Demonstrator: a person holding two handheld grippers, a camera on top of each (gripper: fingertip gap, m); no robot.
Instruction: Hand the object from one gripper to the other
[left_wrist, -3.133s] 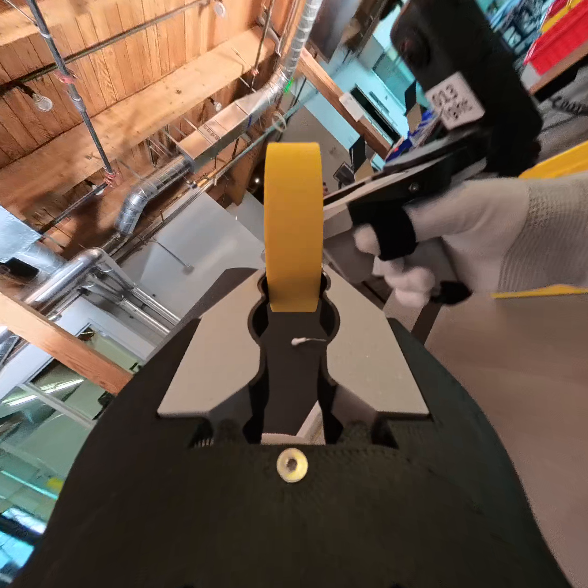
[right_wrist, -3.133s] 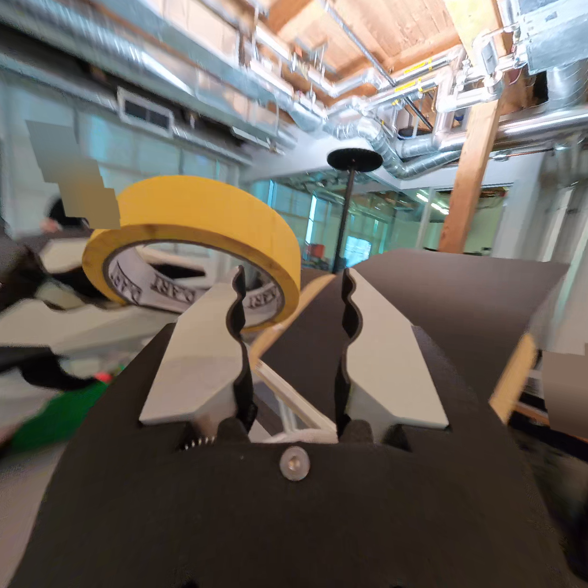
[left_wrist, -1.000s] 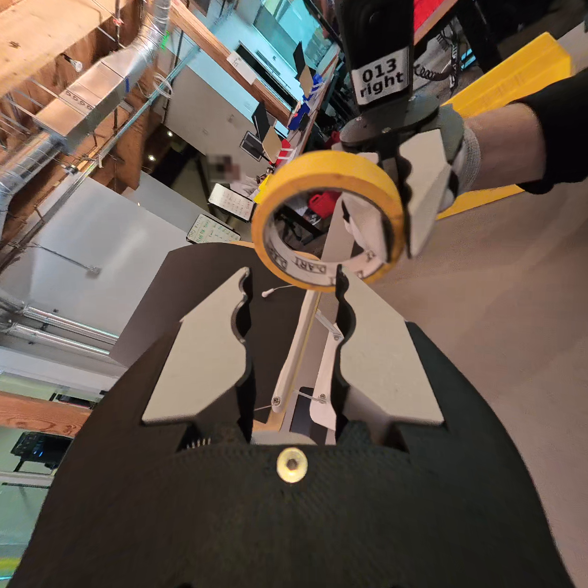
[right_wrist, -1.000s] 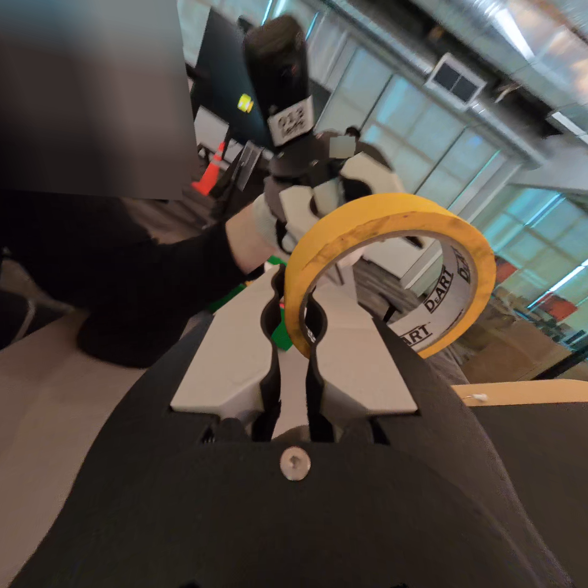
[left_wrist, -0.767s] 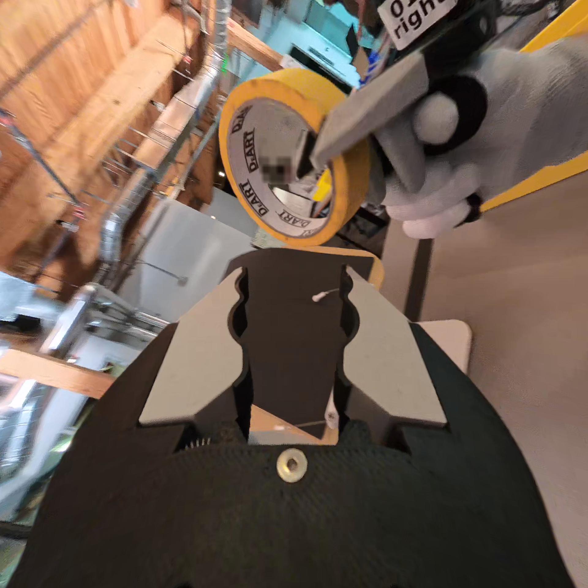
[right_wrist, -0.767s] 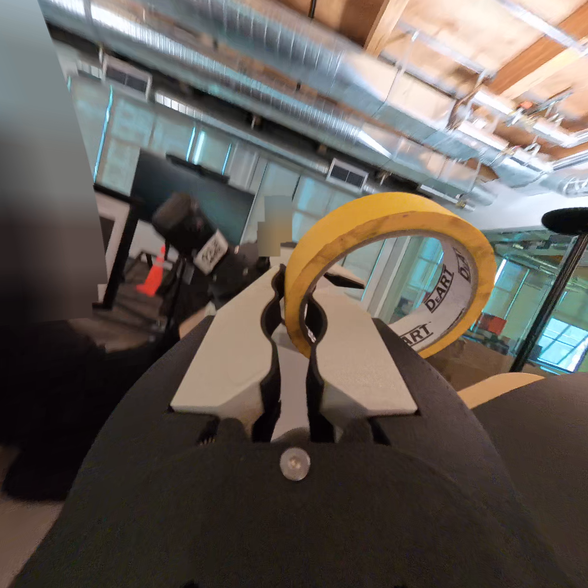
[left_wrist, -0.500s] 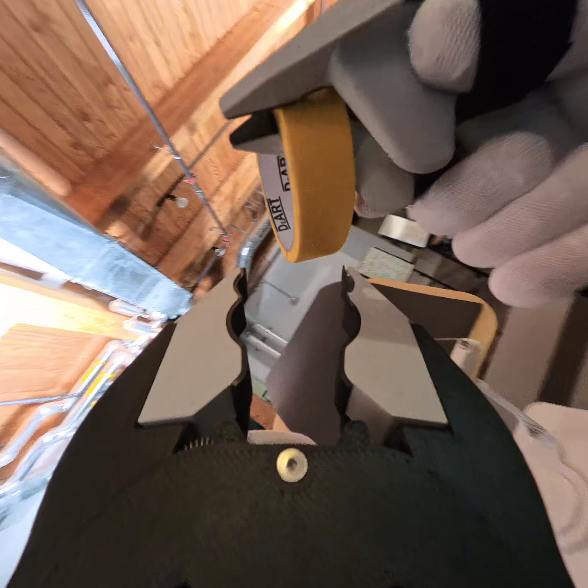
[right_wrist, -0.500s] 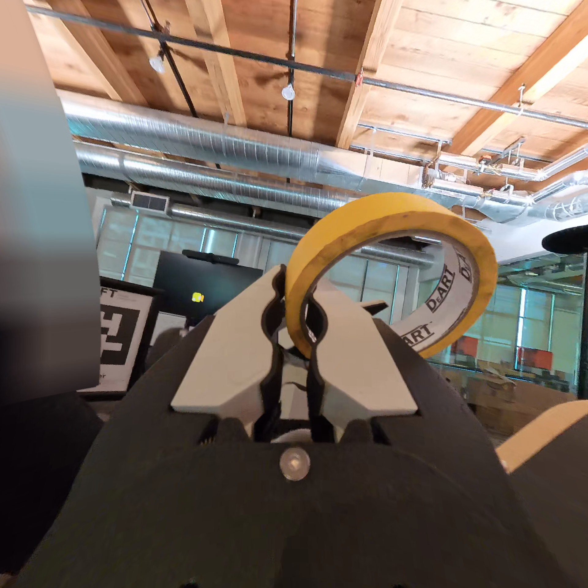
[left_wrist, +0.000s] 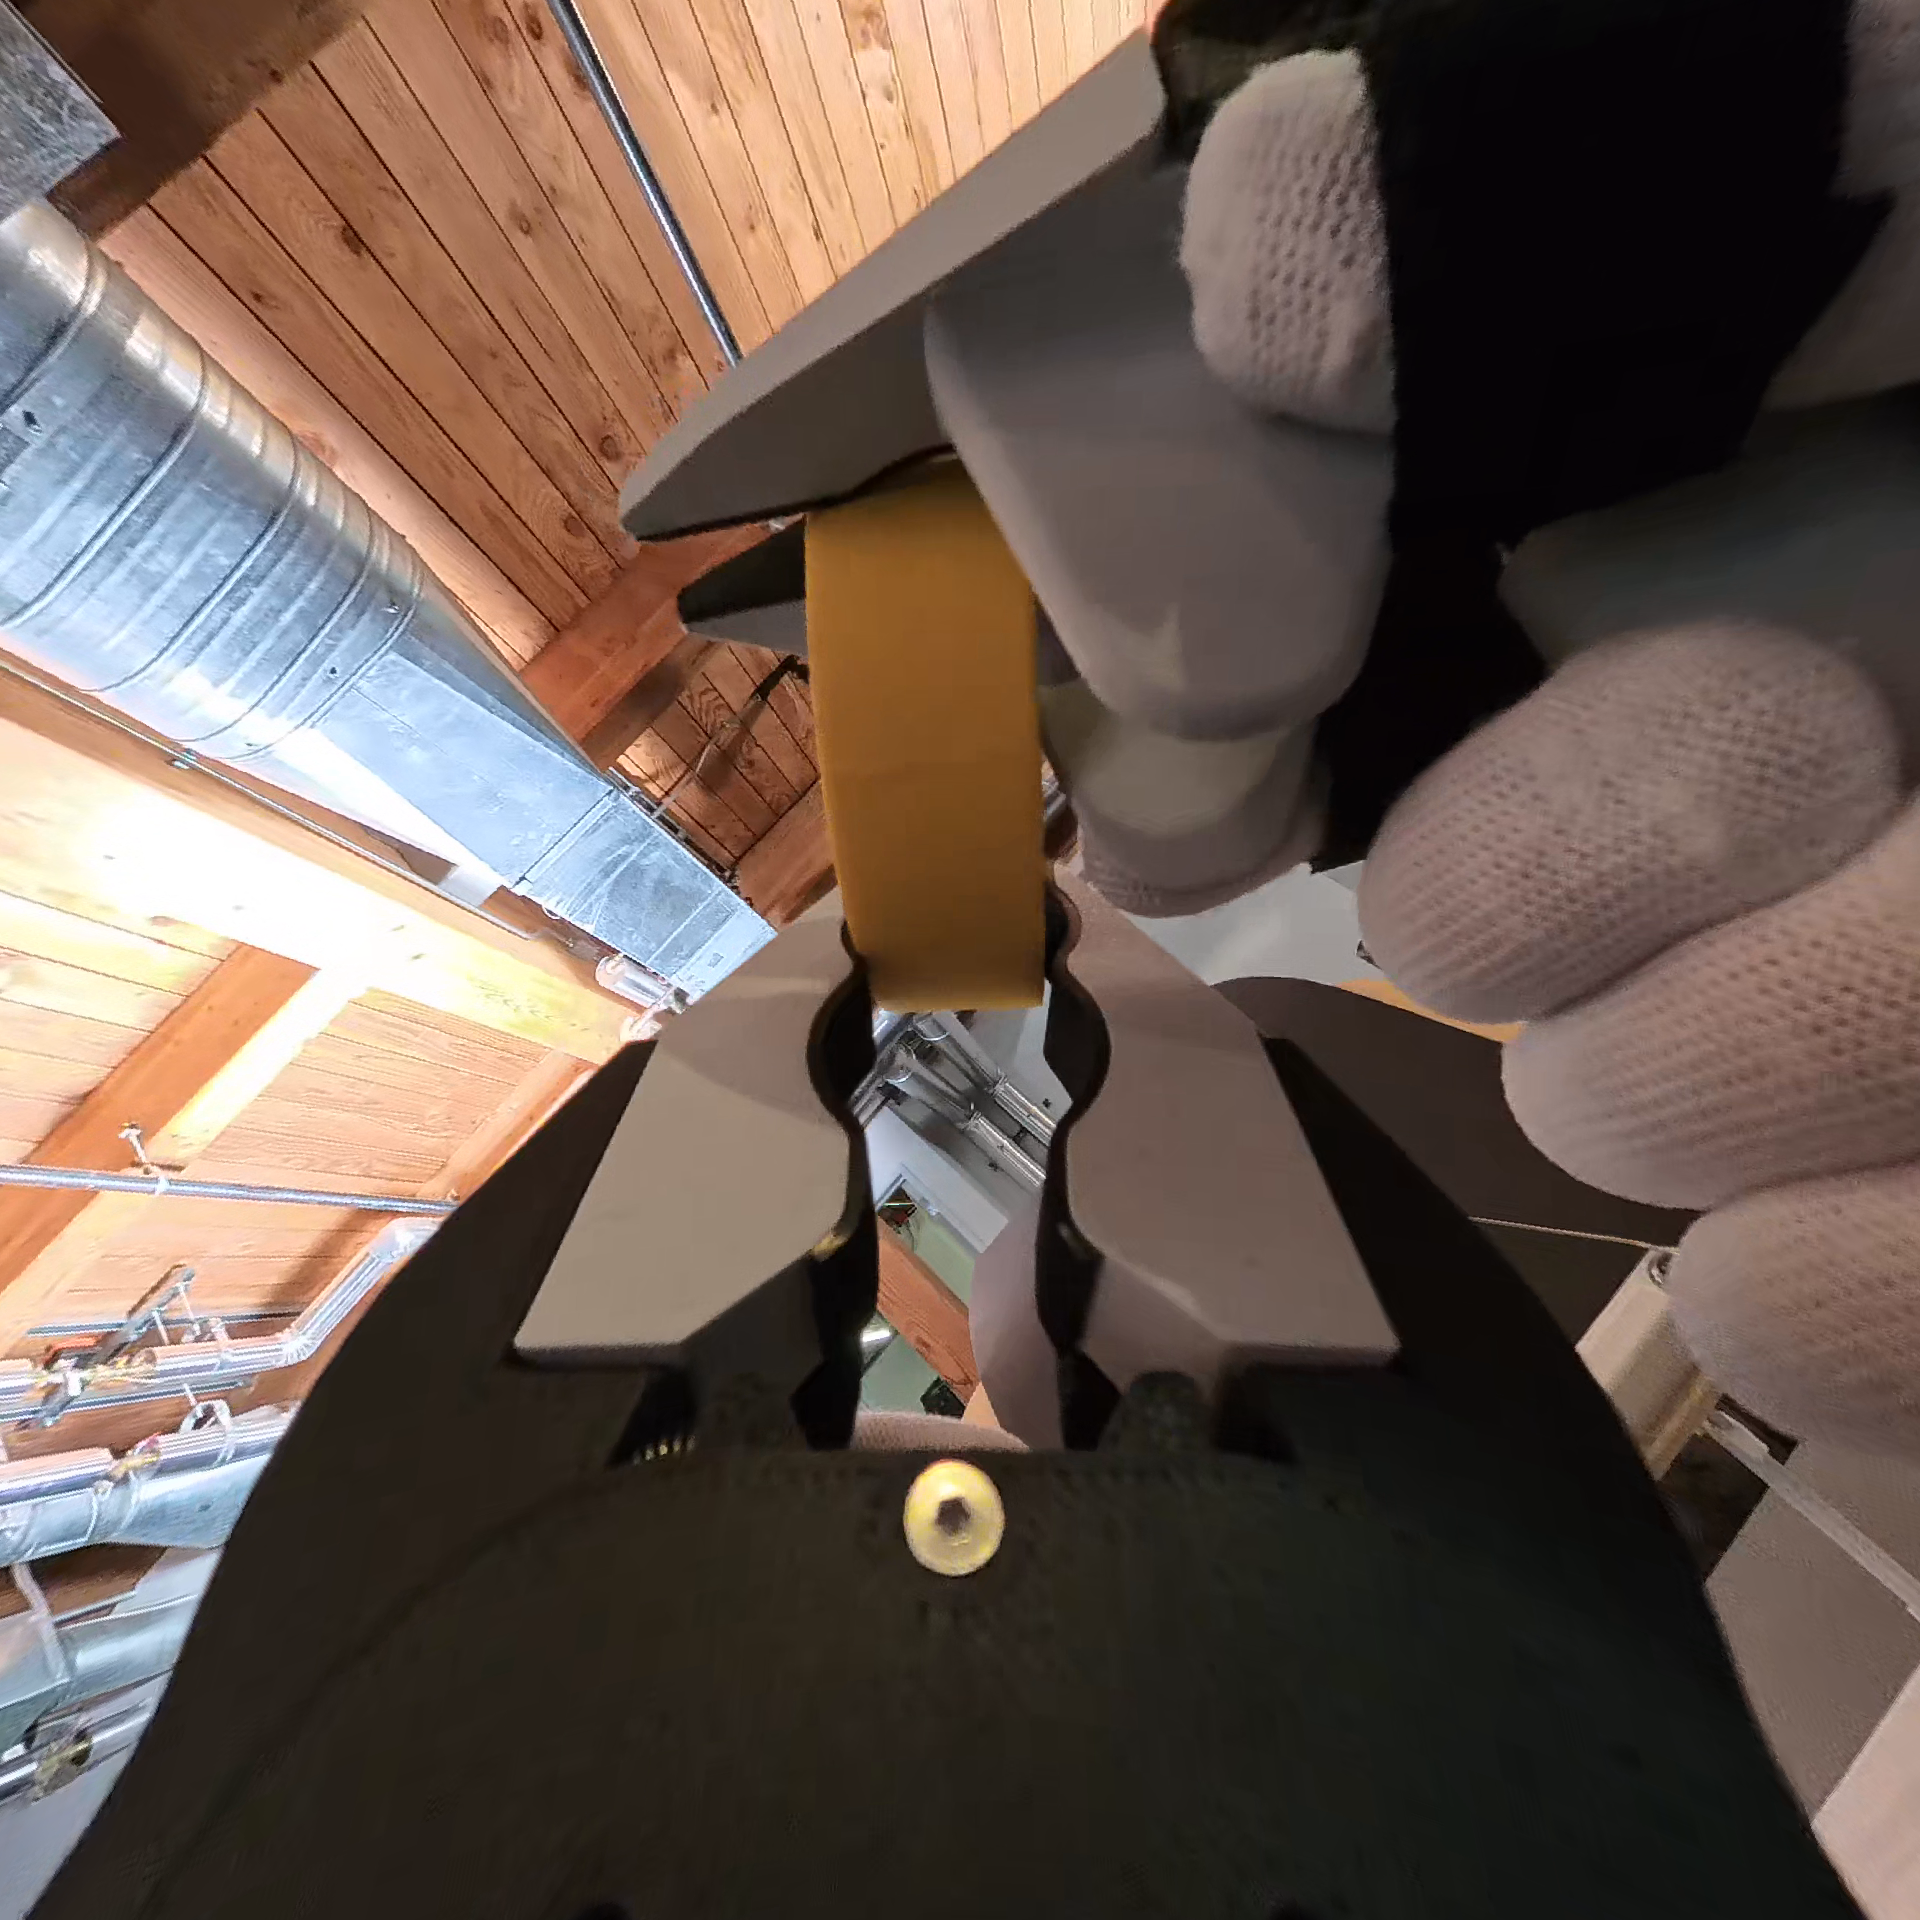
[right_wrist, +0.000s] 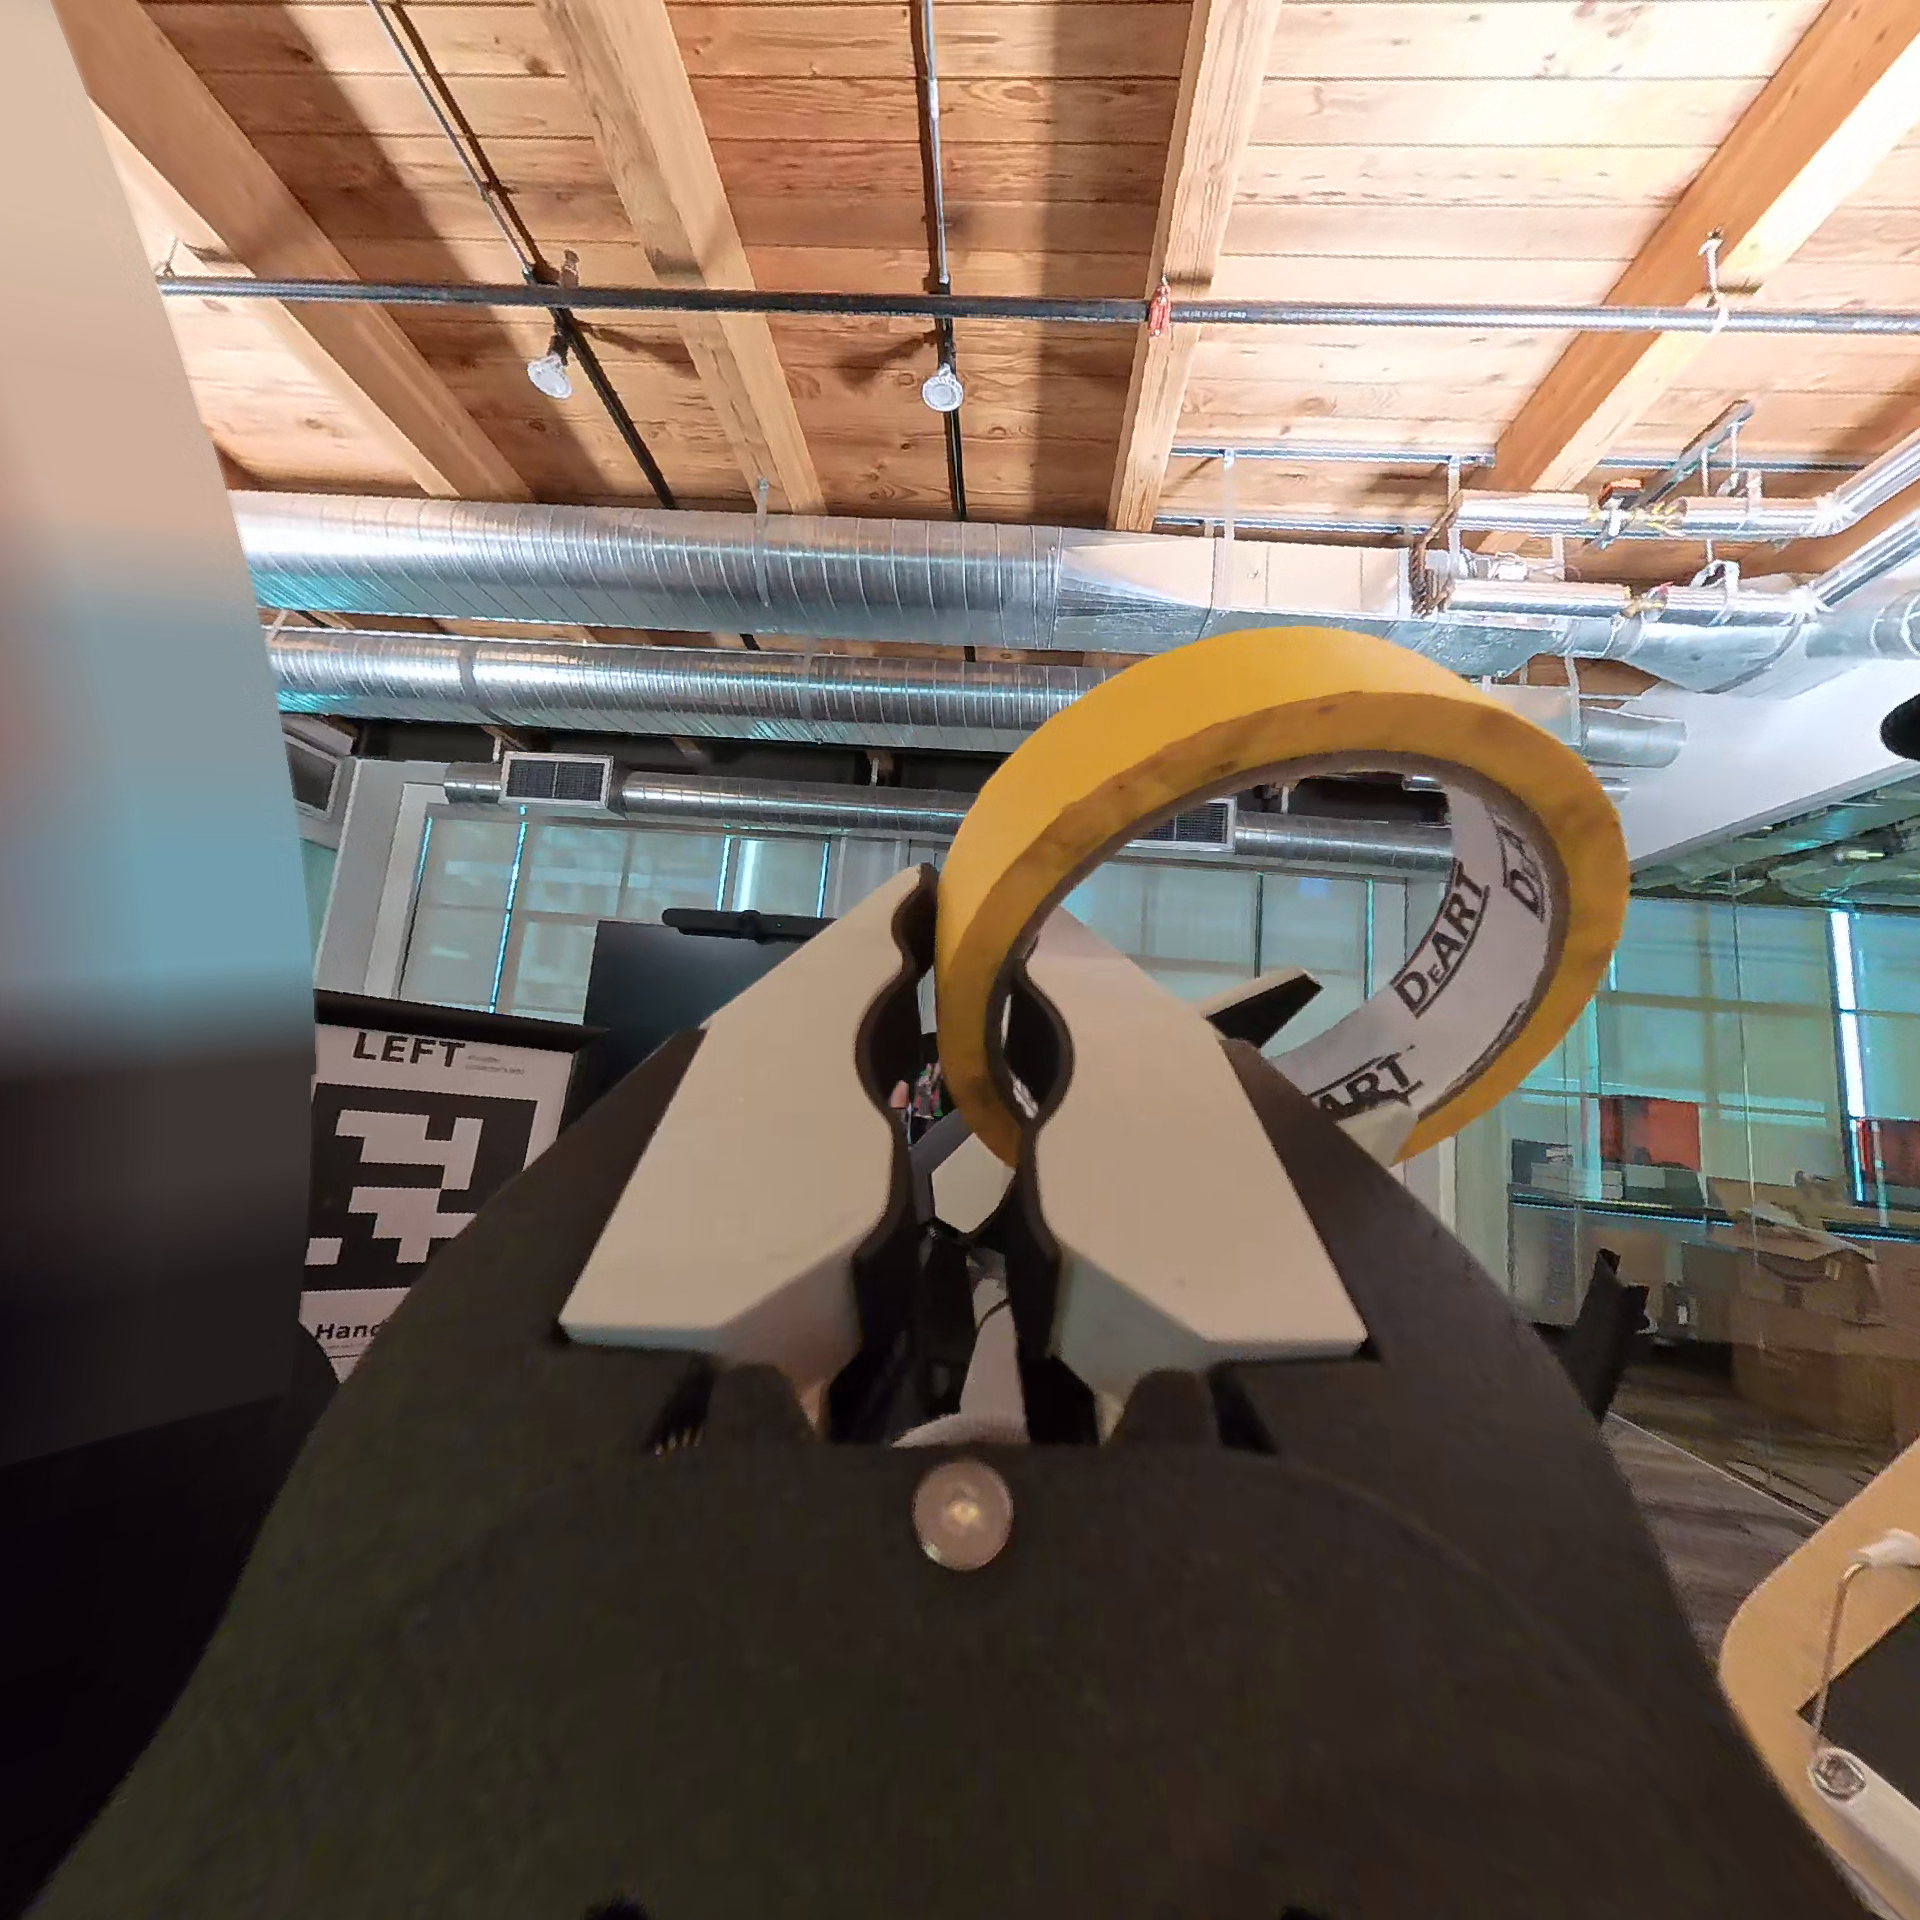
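Fingers of the right gripper (right_wrist: 966, 1023) are clenched on the wall of a yellow masking tape roll (right_wrist: 1283, 821), one grey finger outside the ring and the other inside it, so the roll stands up and out to the right of the tips with its printed white core facing the camera. Seen from the left wrist view, the same tape roll (left_wrist: 928, 774) appears edge-on as a yellow band hanging down from the right gripper (left_wrist: 831, 520), whose grey fingers pinch its upper part, held by a hand in a white knit glove (left_wrist: 1621, 831) that fills the upper right. The left gripper (left_wrist: 951, 961) has the lower edge of the roll sitting between its own two fingertips; the scalloped black pads lie right against both flat sides of the band, though whether they press on it or merely flank it cannot be told from these views. Both grippers are raised and tilted upward, with the tape in the air between them. Behind them runs a wooden plank ceiling (right_wrist: 1039, 156) with beams, and silver ventilation ducts (right_wrist: 665, 566) cross below it. A black-and-white marker board (right_wrist: 426, 1174) stands low at the left of the right wrist view.
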